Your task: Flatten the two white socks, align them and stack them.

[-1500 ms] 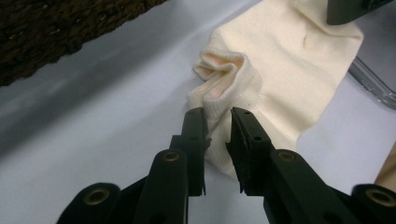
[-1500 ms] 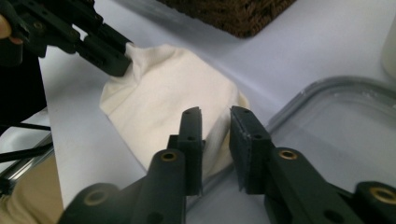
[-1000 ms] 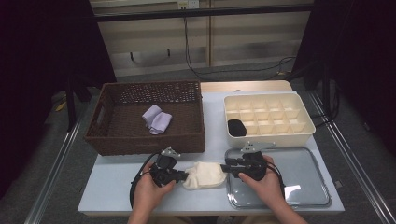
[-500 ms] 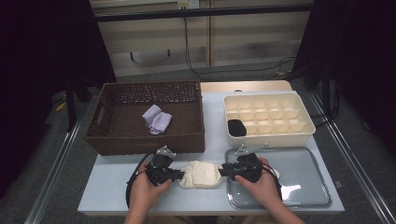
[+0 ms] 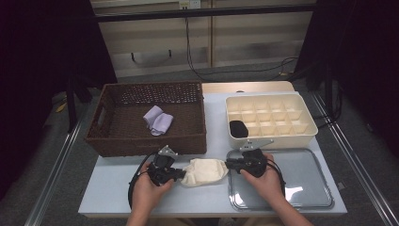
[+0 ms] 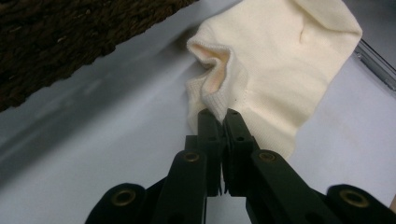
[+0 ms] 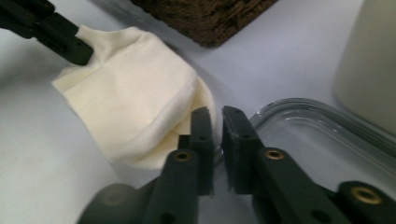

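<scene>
Left hand-held gripper [image 6: 223, 114]: you pinch the cream cloth [image 6: 275, 60].
Right hand-held gripper [image 7: 215, 114]: your jaws, just closing, stand slightly apart beside the cloth.

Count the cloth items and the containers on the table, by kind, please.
Cream cloth: 1
Lilac cloth: 1
Black cloth: 1
Wicker basket: 1
Cream divided box: 1
Clear tray: 1
Total: 6

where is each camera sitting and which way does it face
high view: above the person's side, looking forward and down on the table; both forearms, left hand-held gripper, right hand-held gripper.
left gripper view: rides that gripper, looking along its jaws pinching the cream cloth.
right gripper view: looks along its jaws at the cloth's edge by the clear tray.
shared: all show the cloth.
</scene>
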Tool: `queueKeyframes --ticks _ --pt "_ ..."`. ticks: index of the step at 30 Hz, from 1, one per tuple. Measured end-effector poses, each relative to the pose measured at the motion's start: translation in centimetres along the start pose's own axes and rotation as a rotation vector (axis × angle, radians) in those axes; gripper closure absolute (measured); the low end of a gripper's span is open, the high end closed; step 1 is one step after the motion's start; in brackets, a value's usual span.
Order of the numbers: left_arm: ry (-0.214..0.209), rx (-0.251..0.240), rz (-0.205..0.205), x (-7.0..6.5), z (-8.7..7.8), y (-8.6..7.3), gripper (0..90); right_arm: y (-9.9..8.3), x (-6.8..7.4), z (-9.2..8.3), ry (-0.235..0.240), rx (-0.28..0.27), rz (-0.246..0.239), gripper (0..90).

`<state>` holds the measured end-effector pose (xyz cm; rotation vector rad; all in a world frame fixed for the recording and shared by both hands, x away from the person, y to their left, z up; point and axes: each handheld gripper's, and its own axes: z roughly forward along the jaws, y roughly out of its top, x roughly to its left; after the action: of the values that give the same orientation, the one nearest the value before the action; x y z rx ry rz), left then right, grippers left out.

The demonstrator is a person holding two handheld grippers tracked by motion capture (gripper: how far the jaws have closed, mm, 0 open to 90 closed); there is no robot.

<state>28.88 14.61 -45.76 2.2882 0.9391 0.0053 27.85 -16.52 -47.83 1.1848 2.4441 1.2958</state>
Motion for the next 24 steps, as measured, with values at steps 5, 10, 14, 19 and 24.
queueKeyframes --ticks 5,10,14,19,24 --pt "0.005 -0.008 0.01 -0.2 0.1 0.1 81.9 0.8 0.6 -0.8 0.005 -0.057 0.001 74.0" --pt "0.009 -0.015 0.005 -0.2 0.2 0.1 73.9 1.1 1.6 -0.5 0.038 -0.054 -0.011 71.1" --pt "0.003 -0.021 -0.003 -0.3 0.0 0.1 69.5 0.3 1.5 0.8 0.041 0.013 -0.012 79.1" --pt "0.01 -0.032 -0.007 -0.3 -0.1 0.1 69.0 0.3 1.3 0.7 0.059 0.023 -0.007 85.4" --pt "0.004 -0.033 -0.02 -0.1 -0.3 0.0 65.6 0.3 1.0 0.2 0.041 0.018 0.003 85.3"
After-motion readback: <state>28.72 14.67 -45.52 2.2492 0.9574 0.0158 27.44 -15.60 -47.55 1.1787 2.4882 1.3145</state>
